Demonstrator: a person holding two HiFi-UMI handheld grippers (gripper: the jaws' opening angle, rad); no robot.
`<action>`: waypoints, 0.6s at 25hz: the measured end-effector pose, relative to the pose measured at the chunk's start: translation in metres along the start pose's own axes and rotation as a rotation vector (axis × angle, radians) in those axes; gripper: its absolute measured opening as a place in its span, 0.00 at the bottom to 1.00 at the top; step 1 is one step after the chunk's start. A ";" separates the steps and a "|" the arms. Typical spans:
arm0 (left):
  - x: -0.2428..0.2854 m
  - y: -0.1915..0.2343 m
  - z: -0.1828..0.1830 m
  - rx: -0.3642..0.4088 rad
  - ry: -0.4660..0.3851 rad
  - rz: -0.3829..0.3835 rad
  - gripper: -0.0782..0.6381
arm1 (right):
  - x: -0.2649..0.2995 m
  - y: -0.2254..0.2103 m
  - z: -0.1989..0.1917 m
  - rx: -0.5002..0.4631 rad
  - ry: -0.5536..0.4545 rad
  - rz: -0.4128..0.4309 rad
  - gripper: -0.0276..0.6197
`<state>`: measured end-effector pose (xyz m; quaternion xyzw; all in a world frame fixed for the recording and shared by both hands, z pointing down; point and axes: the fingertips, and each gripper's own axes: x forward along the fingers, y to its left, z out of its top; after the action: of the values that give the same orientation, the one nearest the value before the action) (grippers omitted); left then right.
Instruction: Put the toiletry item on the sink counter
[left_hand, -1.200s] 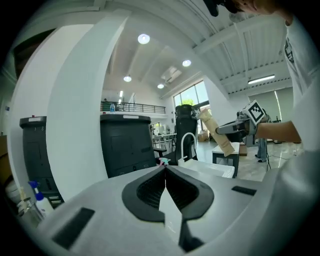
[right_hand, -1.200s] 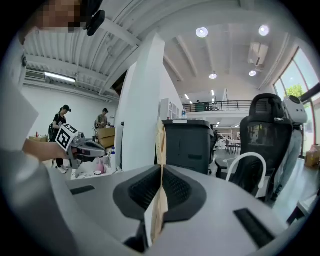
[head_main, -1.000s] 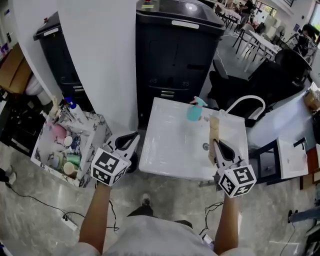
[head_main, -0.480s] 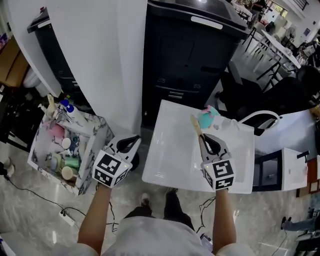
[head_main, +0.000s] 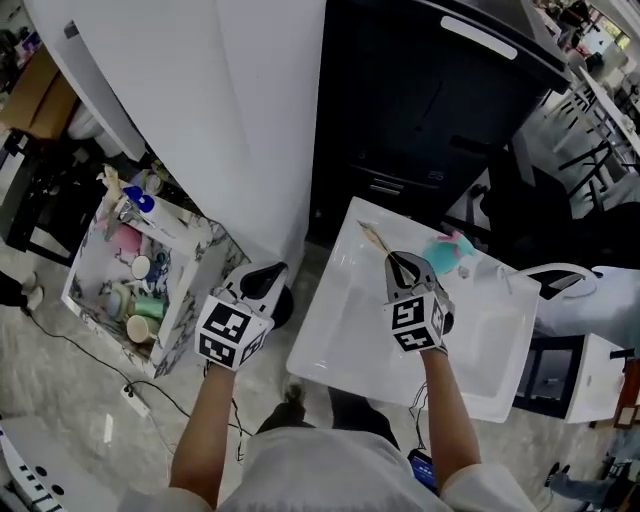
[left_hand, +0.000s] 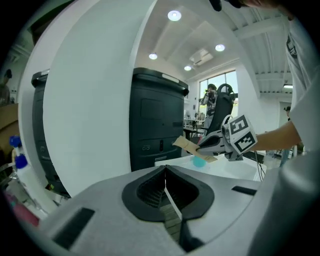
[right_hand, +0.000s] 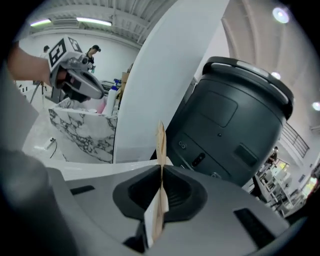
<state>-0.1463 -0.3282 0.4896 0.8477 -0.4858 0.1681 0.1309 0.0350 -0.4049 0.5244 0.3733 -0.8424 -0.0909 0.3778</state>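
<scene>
The toiletry item is a flat tan paper packet (head_main: 372, 237). My right gripper (head_main: 394, 262) is shut on its lower end and holds it over the back of the white sink counter (head_main: 345, 335). In the right gripper view the packet (right_hand: 160, 142) stands on edge, sticking up out of the closed jaws of the right gripper (right_hand: 161, 171). My left gripper (head_main: 266, 274) hangs left of the counter, beside the marble-patterned box (head_main: 196, 268), shut with nothing in it. The left gripper view shows its jaws together, the left gripper (left_hand: 165, 172) empty, and the packet (left_hand: 192, 147) beyond them.
A teal spray bottle (head_main: 449, 250) stands on the counter's back right, near a white arched faucet (head_main: 562, 277). The marble box holds several bottles and tubes. A tall black bin (head_main: 430, 110) and a white pillar (head_main: 250, 120) stand behind. Cables lie on the floor.
My right gripper has carried the packet from the sink's right side, near the drain, left and toward the counter's back. The left gripper has stayed beside the marble box.
</scene>
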 end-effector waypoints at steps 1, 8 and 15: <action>0.005 0.002 -0.002 -0.008 0.006 0.007 0.12 | 0.012 0.001 -0.004 -0.027 0.012 0.013 0.07; 0.033 0.010 -0.019 -0.054 0.048 0.038 0.12 | 0.076 0.002 -0.029 -0.196 0.070 0.066 0.07; 0.045 0.011 -0.039 -0.074 0.095 0.056 0.12 | 0.118 0.000 -0.048 -0.313 0.128 0.064 0.07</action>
<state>-0.1405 -0.3538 0.5446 0.8194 -0.5085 0.1937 0.1802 0.0176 -0.4806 0.6251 0.2881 -0.8035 -0.1851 0.4870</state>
